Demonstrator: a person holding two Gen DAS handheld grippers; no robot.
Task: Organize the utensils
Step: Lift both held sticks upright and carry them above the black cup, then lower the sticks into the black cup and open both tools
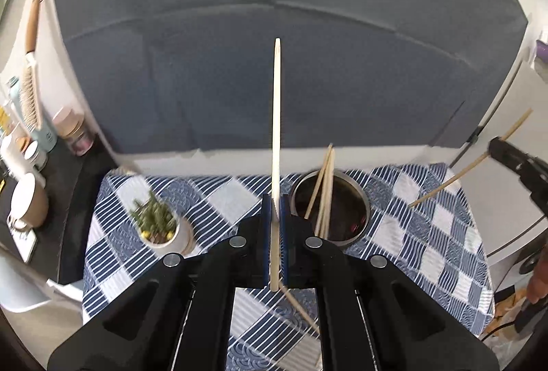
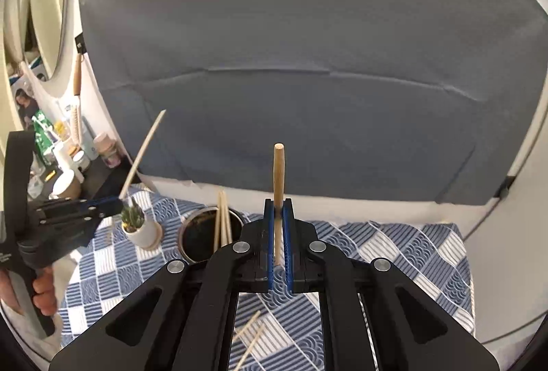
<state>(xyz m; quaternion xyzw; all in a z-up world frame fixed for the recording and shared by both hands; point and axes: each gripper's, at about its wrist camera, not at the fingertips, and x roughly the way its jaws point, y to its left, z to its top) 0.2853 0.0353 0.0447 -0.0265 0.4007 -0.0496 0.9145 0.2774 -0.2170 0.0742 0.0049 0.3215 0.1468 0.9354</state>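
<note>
The left hand-held gripper (image 1: 275, 210) is clamped on a pale chopstick (image 1: 276, 131) that stands upright between its blue pads, the tip reaching up in front of the grey cloth backdrop (image 1: 274, 62) and the lower end poking out below the jaws. The right hand-held gripper (image 2: 278, 217) is likewise clamped on a second, darker chopstick (image 2: 278, 172), held upright with its blunt end on top; from the left wrist view this stick runs slanted through the right gripper at the right edge, above the counter. Just ahead of both grippers sits a round metal holder (image 1: 356, 199) on the blue-and-white checked cloth (image 1: 428, 234) that covers the counter; a few chopsticks (image 1: 325, 186) already lean inside it, their ends rising above the rim. Left of the holder stands a small potted plant (image 1: 157, 227) in a white pot, near but apart from it. More loose chopsticks (image 2: 251, 333) lie flat on the cloth close under the grippers. Beyond the counter's left edge a dark shelf (image 1: 68, 165) carries jars, bottles and a cup, with a wooden-handled brush (image 1: 32, 62) hanging above.
</note>
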